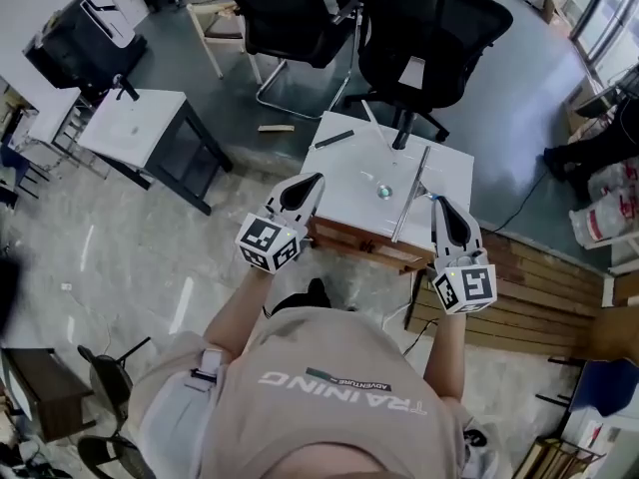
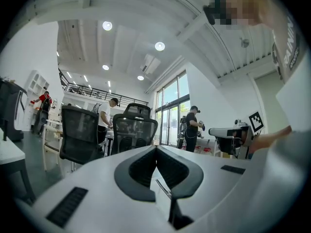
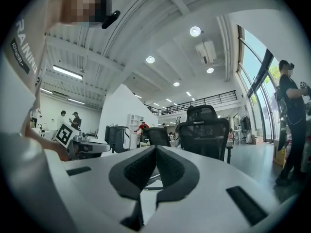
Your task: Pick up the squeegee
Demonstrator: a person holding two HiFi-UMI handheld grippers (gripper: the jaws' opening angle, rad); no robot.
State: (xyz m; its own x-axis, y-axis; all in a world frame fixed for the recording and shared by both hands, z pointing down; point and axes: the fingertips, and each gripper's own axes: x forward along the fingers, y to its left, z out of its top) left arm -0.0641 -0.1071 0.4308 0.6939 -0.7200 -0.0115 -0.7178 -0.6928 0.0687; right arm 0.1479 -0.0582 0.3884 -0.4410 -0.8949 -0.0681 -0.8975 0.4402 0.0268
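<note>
The squeegee (image 1: 408,196) is a long thin grey bar that lies on the white table (image 1: 344,183), running from its far right part toward the front edge. My left gripper (image 1: 314,181) hovers at the table's front left, shut with nothing in it; its jaws meet at the tip in the left gripper view (image 2: 156,147). My right gripper (image 1: 439,203) is just right of the bar's near end, over the table's right edge. Its jaws also touch at the tip (image 3: 155,147) and hold nothing. Both point level across the table.
A small round object (image 1: 384,191) and a dark flat strip (image 1: 334,139) lie on the table. Black office chairs (image 1: 424,28) stand just beyond it. A second white table (image 1: 135,128) is at the left, and wooden planks (image 1: 529,287) lie on the floor at the right.
</note>
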